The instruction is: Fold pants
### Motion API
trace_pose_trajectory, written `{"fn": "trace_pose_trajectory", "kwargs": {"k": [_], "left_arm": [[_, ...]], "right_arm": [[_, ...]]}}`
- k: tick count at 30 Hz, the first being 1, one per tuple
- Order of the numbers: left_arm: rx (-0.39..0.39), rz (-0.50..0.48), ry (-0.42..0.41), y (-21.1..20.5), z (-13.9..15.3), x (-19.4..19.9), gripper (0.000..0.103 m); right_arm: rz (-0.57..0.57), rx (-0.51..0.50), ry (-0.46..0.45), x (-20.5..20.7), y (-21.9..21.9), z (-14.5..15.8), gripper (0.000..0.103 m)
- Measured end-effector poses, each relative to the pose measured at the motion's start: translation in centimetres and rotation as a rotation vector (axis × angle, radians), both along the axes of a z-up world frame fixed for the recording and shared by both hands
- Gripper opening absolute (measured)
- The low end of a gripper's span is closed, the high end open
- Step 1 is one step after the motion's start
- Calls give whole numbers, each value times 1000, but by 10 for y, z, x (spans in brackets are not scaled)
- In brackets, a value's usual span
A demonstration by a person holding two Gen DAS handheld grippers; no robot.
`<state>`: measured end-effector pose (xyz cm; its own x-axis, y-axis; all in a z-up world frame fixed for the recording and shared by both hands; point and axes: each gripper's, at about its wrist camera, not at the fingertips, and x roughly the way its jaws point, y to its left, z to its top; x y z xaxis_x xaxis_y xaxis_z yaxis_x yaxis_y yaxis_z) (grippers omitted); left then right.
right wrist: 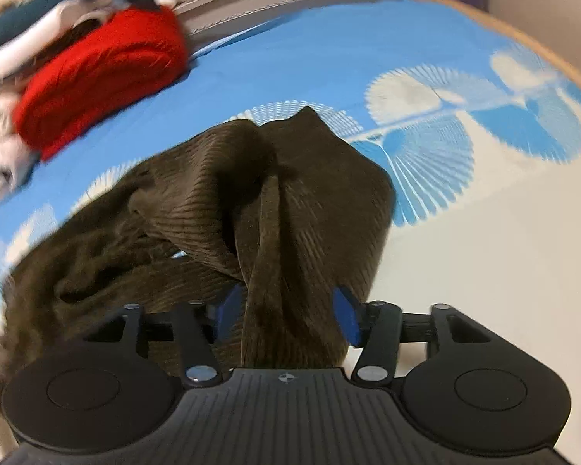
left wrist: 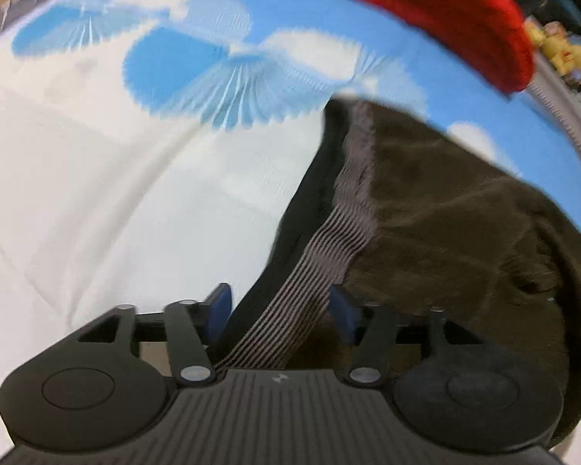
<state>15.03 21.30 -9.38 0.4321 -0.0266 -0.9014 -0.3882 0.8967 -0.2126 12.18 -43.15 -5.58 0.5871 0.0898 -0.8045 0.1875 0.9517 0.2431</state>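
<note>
Between the part-open jaws of the left gripper [left wrist: 281,312] runs the striped waistband of the brown pants [left wrist: 445,213], while the right gripper [right wrist: 286,312], equally part-open, straddles a twisted leg, the garment bunched between them on the blue-and-white sheet [right wrist: 329,58].

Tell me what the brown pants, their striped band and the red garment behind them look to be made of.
Brown pants: probably corduroy, matte, with fine parallel ribs along the fabric. Striped band: seemingly a ribbed knit or elastic waistband, with thin grey and dark lines. Red garment: a fuzzy knit, perhaps wool or fleece; stray fibres show at its edge, though blur leaves this open.
</note>
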Motion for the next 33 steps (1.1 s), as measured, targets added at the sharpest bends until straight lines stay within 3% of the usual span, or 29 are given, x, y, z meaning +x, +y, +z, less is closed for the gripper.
{"fn": "trace_pose_trajectory", "kwargs": {"k": [2,3,7,12,15,17,19,20,23,26,28,31,33], "left_arm": [[-6,-3,-14,0,-7,4,82],[3,-5,-6,0,-12,6,84],[-35,-65,47,-5,-31,14,84],[25,-151,63,-19,-35,11,83],[83,-186,66,-26,-33,9,64],[122,-234,49,-33,-27,7,39],[143,-261,12,-40,-13,2,27],[155,-269,-19,-44,-2,-2,23],[159,-271,-134,-49,36,-19,21],[112,-234,-272,-42,83,-46,20],[131,-217,-330,-36,108,-67,21],[145,-159,-269,-14,113,-91,21],[125,-136,-133,2,90,-95,24]], "right_arm": [[29,-22,24,16,10,-6,67],[43,-36,33,21,17,-10,69],[88,-126,84,39,27,-20,70],[104,-228,130,48,37,-37,69],[105,-290,168,47,39,-46,61],[106,-300,167,44,37,-47,47],[106,-265,147,39,31,-41,14],[96,-248,128,36,27,-36,14],[43,-197,18,22,13,-10,10],[-14,-108,-165,-2,-4,35,8],[-37,-80,-270,-25,-15,62,8],[-4,-13,-311,-54,-33,80,8],[126,15,-160,-57,-36,61,8]]}}
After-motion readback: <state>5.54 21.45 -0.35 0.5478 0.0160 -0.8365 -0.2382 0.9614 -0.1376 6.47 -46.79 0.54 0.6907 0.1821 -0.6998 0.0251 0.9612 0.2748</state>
